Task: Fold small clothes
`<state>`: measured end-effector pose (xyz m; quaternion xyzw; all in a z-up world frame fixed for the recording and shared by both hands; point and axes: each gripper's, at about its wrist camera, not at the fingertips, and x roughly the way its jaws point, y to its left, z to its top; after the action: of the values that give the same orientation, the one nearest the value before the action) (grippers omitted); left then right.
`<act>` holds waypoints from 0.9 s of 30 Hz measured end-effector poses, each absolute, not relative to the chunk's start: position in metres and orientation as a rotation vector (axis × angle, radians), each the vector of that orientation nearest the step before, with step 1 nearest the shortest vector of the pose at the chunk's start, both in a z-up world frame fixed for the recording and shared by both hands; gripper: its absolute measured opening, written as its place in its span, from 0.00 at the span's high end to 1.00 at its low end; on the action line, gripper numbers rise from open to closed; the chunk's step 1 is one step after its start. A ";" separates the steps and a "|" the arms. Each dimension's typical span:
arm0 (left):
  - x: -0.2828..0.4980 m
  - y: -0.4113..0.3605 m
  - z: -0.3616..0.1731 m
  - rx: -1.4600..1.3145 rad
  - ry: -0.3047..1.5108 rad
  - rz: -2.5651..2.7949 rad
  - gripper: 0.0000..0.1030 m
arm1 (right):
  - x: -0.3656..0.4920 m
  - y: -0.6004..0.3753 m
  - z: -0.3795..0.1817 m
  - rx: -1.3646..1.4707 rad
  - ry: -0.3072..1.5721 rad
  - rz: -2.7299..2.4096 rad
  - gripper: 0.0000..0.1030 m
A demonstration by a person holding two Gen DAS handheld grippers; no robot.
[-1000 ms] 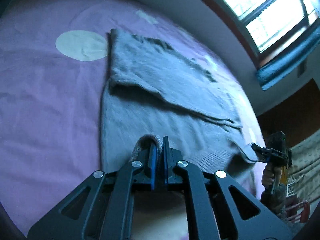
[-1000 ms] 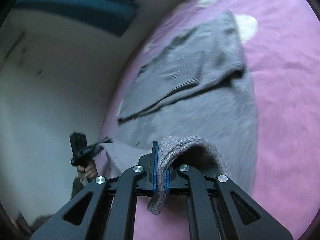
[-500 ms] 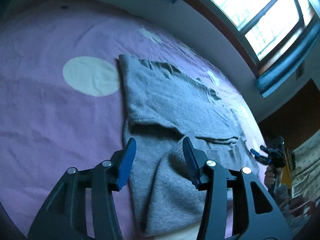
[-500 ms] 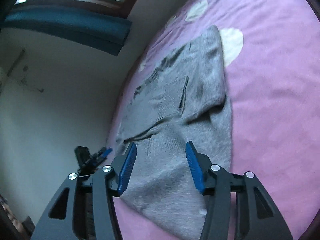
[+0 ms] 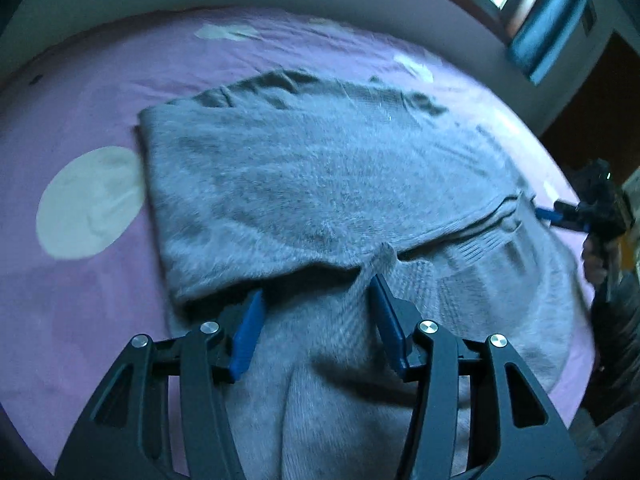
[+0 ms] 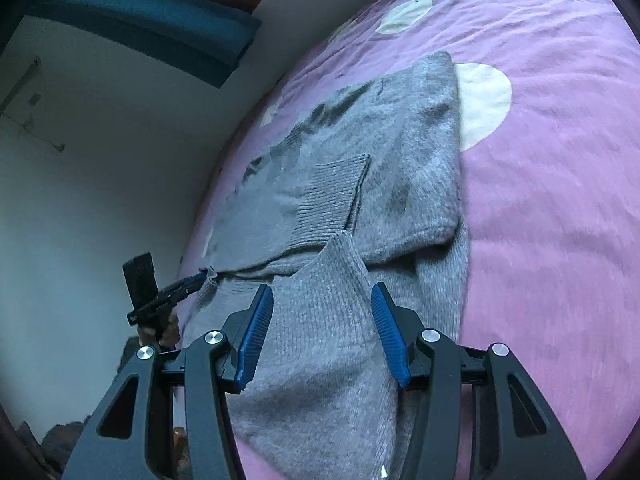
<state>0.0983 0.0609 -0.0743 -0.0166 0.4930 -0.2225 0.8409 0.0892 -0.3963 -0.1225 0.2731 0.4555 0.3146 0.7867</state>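
Note:
A grey knit sweater lies on a pink bed cover, partly folded, with a folded layer on top of its far part. It also shows in the right wrist view, where a ribbed cuff lies on the folded part. My left gripper is open over the sweater's near part, a raised fold of knit between its blue pads. My right gripper is open over another raised fold. Each gripper shows small in the other's view: the right one, and the left one at the sweater's edge.
The pink bed cover has pale round spots. A white wall runs along the bed's far side. A window with a blue curtain is at the upper right. The bed edge is close below both grippers.
Both grippers were shut on sweater fabric a second ago, opened and let it go. The sweater's near part now lies folded over. The left view has swung to face the sweater more squarely.

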 end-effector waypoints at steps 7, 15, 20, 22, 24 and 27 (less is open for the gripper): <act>0.093 0.045 -0.072 0.060 1.072 -0.578 0.50 | 0.093 -0.389 -0.123 0.533 0.991 0.707 0.50; 0.097 0.051 -0.070 0.044 1.105 -0.638 0.51 | 0.093 -0.389 -0.119 0.490 0.987 0.720 0.50; 0.096 0.048 -0.074 0.062 1.115 -0.674 0.51 | 0.092 -0.381 -0.121 0.446 1.003 0.729 0.50; 0.095 0.044 -0.072 0.057 1.114 -0.698 0.59 | 0.092 -0.379 -0.120 0.437 1.002 0.728 0.50; 0.093 0.039 -0.072 0.079 1.117 -0.707 0.66 | 0.093 -0.377 -0.119 0.429 1.002 0.729 0.50; 0.090 0.033 -0.074 0.114 1.115 -0.690 0.66 | 0.098 -0.371 -0.121 0.409 1.014 0.727 0.50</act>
<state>0.0903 0.0333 -0.0740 0.0528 0.5181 -0.3208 0.7911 0.0982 -0.3712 -0.1209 0.1899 0.4714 0.3381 0.7921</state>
